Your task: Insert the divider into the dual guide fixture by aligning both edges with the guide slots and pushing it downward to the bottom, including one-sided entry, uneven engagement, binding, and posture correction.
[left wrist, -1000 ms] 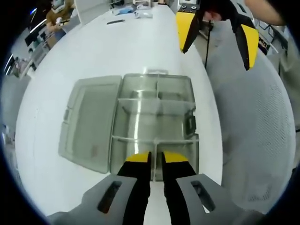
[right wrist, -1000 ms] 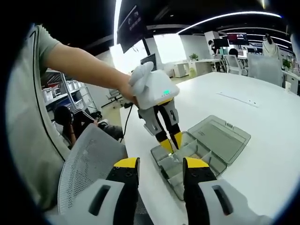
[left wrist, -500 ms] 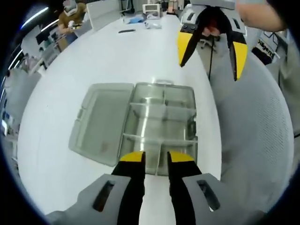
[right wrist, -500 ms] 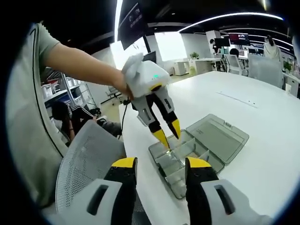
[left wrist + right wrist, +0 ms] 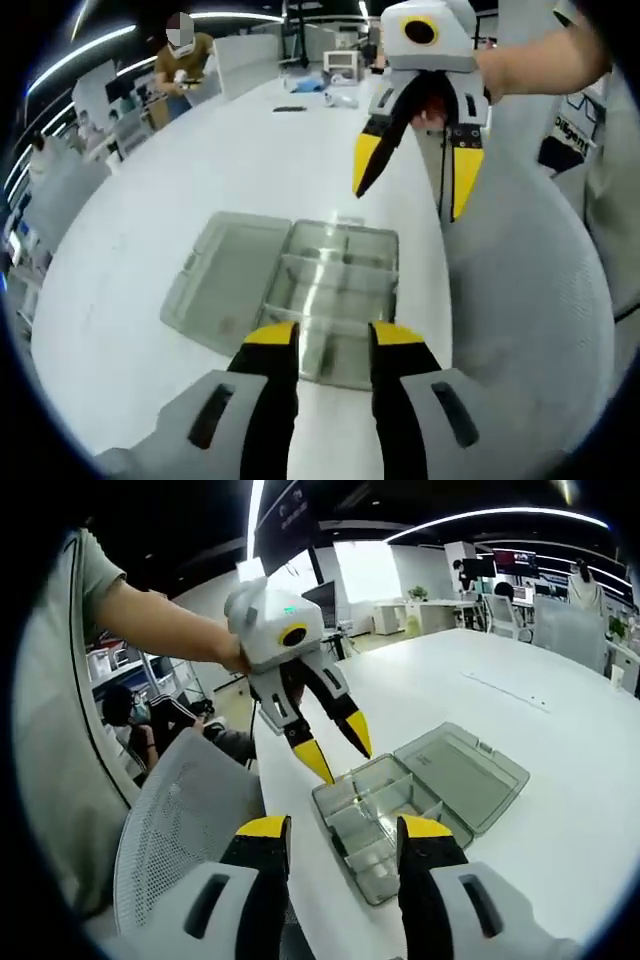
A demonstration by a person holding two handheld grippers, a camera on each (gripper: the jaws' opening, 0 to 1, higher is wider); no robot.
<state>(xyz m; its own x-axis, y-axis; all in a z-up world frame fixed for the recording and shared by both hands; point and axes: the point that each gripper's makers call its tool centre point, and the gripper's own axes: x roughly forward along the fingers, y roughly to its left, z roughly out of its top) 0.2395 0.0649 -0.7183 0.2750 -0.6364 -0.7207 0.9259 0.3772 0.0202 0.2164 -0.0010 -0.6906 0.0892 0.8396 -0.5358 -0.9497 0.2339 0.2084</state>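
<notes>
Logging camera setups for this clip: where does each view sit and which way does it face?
Left gripper view: rides the left gripper, looking down over the open box on the white table; the right gripper hangs above with fingers spread.
Right gripper view: rides the right gripper, facing the left gripper over the box; the person's arm shows.
Shared: box, table, and each other's gripper.

Big white table (image 5: pixel 180 190) runs far back. A grey mesh chair (image 5: pixel 175 830) is pulled up at its near edge. Someone in a brown top (image 5: pixel 182 62) sits at the far left, monitors (image 5: pixel 505 562) glowing far right.
</notes>
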